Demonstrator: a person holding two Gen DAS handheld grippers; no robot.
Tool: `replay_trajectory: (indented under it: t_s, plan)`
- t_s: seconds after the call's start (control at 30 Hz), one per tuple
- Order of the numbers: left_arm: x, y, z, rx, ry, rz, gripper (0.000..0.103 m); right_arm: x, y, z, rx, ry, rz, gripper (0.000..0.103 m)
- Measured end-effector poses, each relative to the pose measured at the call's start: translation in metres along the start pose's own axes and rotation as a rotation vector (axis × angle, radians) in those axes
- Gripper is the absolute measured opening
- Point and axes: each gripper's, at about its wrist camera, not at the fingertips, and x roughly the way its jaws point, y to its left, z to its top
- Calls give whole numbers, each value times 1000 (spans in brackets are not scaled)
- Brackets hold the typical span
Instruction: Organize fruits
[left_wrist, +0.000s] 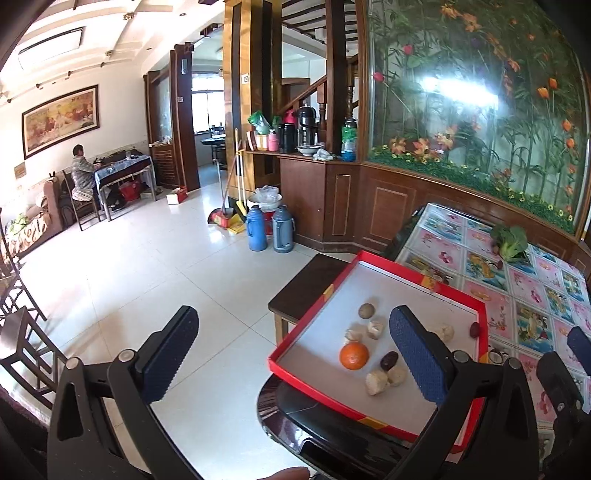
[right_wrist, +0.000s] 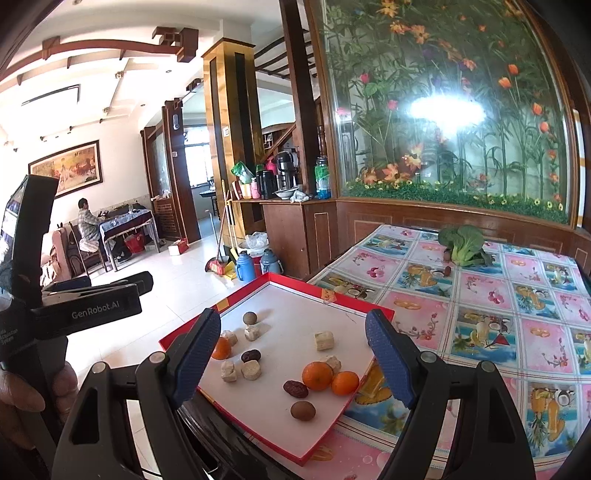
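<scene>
Currently, a shallow red tray (right_wrist: 373, 306) with a white floor is seen at lower centre of the right wrist view, resting on the corner of a table covered by a pink and blue patterned cloth (right_wrist: 480, 295). Scattered in the tray are three oranges: one (right_wrist: 317, 376) touching a smaller one (right_wrist: 345, 382) near the lower right, and a third (right_wrist: 221, 348) partly hidden behind the left finger. Dark red dates (right_wrist: 295, 388), a round brown fruit (right_wrist: 303, 410) and several pale cut chunks (right_wrist: 324, 340) are spread among them. The right gripper (right_wrist: 293, 354) is held above the tray with its blue-padded fingers (right_wrist: 388, 362) spread wide and nothing between the pads. The left gripper (left_wrist: 295, 354) is shown in its own view, lower centre, likewise wide apart and empty, one finger over the floor tiles and the other over the tray. At left in the right wrist view, the left gripper's black body is gripped by a hand (right_wrist: 22, 398). A leafy green vegetable (right_wrist: 461, 245) lies on the cloth at upper right, well apart from the tray
</scene>
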Motion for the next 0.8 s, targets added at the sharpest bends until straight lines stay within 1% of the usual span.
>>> replay_trajectory:
  t_s: [0.17,0.27,0.33,0.43,0.57,0.8]
  plan:
    - [-2,2,-2,49,-1,41,103,1,7,-1,-16,6,13,81]
    - [-5,-4,-2,124,-33,102,103,4,6,0,-9,19,31,81]
    - [-10,-6,-2,148,-61,118,103,3,7,0,-10,21,37,81]
    - [-12,-6,-1,144,-70,107,103,3,9,1,-23,16,31,81]
    - [-7,-10,2,132,-48,84,103,4,9,2,-25,17,28,81]
    - [6,-17,4,127,-24,76,103,14,2,7,-12,25,26,81]
